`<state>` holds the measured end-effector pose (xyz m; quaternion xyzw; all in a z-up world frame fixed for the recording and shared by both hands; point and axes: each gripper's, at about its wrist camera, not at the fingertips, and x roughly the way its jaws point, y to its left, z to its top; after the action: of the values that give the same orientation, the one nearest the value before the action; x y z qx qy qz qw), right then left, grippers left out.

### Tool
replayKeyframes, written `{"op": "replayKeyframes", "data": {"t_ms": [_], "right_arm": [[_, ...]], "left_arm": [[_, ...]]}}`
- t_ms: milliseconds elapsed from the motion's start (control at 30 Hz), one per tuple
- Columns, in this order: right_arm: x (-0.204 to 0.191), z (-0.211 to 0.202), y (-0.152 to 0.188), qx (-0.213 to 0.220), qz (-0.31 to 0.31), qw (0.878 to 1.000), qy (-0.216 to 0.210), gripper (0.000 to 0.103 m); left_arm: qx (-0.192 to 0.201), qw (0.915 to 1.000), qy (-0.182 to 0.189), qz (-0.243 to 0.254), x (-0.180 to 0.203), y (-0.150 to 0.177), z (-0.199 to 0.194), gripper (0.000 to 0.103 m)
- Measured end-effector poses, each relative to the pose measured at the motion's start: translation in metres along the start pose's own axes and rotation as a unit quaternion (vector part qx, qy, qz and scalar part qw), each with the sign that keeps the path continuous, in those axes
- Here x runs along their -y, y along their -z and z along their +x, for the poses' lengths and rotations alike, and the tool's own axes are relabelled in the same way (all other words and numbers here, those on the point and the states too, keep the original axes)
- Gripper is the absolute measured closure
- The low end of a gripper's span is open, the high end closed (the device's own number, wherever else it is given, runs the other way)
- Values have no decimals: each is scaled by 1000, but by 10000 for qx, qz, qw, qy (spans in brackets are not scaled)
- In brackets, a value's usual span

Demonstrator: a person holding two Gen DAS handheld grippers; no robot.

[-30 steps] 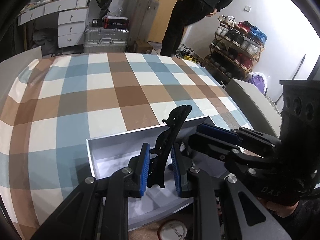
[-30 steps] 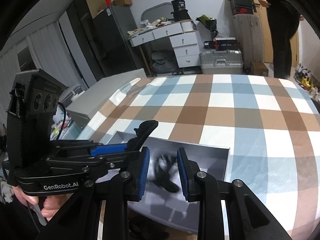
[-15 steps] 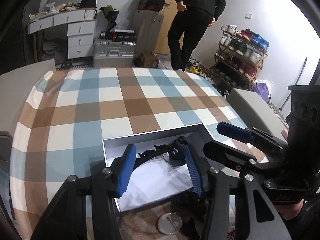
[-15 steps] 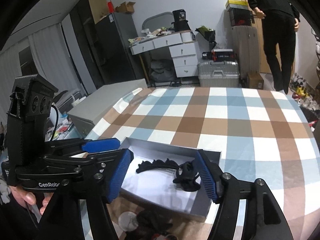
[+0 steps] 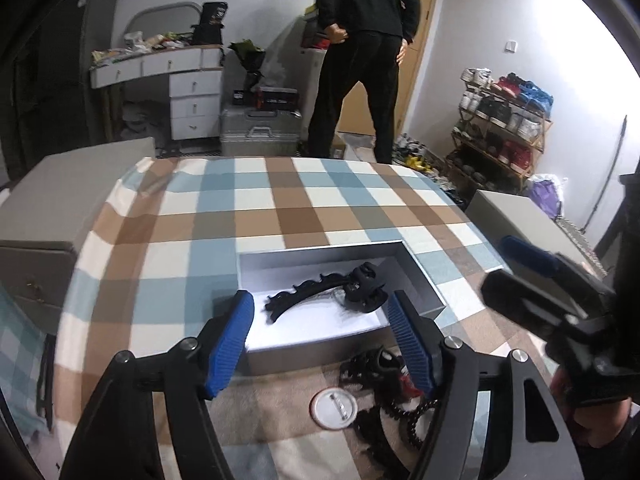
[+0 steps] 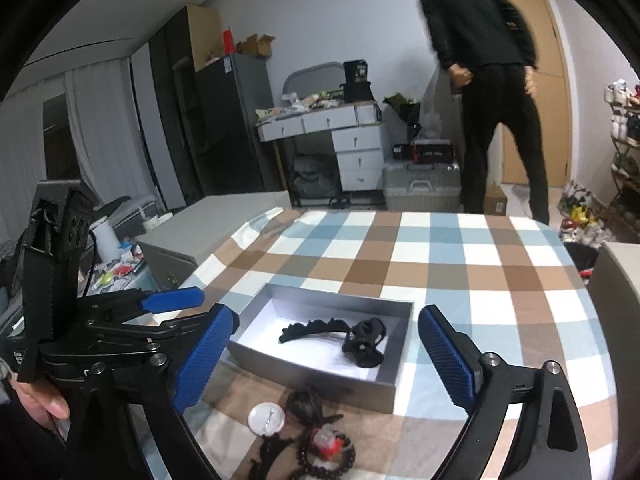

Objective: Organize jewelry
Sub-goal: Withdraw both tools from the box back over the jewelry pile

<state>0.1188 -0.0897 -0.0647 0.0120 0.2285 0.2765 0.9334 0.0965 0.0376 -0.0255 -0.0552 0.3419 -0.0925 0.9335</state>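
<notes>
Checked tablecloth (image 6: 440,264) bears grey box (image 6: 312,372), badge (image 6: 267,419), beads (image 6: 344,460).

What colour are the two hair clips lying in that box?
Both hair clips are black, lying in the grey box; clearest in the right wrist view.

The left gripper (image 5: 320,344) is held angled downward, its jaws spread and just opened further, nothing between the pads. The right gripper (image 6: 326,360) is spread wider still, likewise just opened, gripping nothing.

Both clips (image 5: 320,298) released into box (image 5: 420,280).
</notes>
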Motion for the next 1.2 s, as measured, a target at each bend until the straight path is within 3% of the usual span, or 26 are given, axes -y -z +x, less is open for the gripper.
{"op": "replayKeyframes", "data": {"t_ms": [67, 333, 467, 533, 900, 1200], "right_arm": [[-2, -9, 3, 109, -23, 9999, 15, 0], [-14, -44, 22, 466, -208, 9986, 124, 0], [-18, -54, 39, 467, -271, 9983, 235, 0], [-18, -55, 48, 358, -254, 9984, 343, 0], [-14, -50, 108, -513, -48, 9980, 362, 0], [-19, -31, 141, -996, -241, 9943, 277, 6]], "left_arm": [[96, 9999, -93, 38, 4, 4, -7, 31], [740, 9951, -638, 169, 15, 17, -36, 16], [920, 9926, -787, 85, 14, 27, -42, 1], [951, 9921, -817, 44, 13, 35, -44, 1], [317, 9939, -1048, -158, -2, 85, -30, 1], [-93, 9951, -938, -288, -3, 108, -28, 1]]}}
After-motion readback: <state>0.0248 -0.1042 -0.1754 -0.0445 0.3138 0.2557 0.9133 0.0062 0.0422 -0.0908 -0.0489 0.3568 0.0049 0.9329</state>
